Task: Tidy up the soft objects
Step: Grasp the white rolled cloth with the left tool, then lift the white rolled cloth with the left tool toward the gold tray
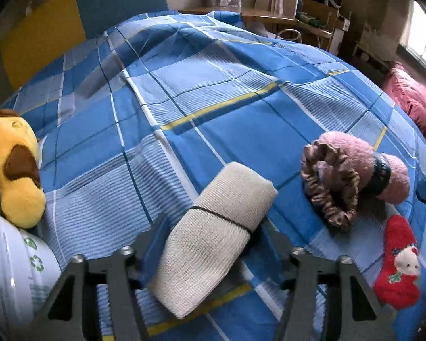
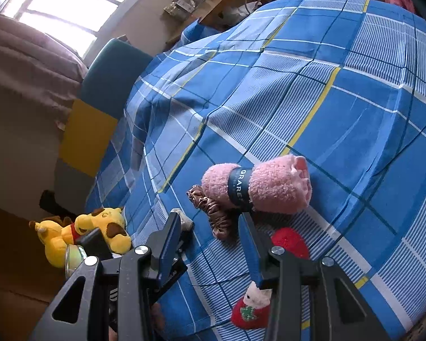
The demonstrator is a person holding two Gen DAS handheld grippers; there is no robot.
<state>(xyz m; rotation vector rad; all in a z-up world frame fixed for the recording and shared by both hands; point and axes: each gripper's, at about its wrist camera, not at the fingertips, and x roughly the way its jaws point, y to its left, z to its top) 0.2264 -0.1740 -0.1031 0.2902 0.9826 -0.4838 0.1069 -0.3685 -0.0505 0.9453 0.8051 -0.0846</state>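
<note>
Cream bandage roll (image 1: 213,236) between left gripper (image 1: 210,241) fingers, blue checked bedspread (image 1: 213,99)

Blue plaid bedspread (image 1: 213,91), teal-and-yellow headboard (image 1: 119,0), cluttered wooden desk (image 1: 269,17), bright window (image 2: 71,2).

The bedsheet (image 1: 230,130) is matt woven cloth. The roll (image 1: 213,244) is coarse open-weave gauze. The towel (image 2: 272,187) is fluffy pink fleece under a smooth dark band. The scrunchie (image 1: 326,193) is glossy satin. The sock (image 1: 397,275) is fuzzy knit. The giraffe (image 1: 14,164) is short plush. The gripper fingers (image 2: 167,244) are matt plastic with shiny metal screws.
</note>
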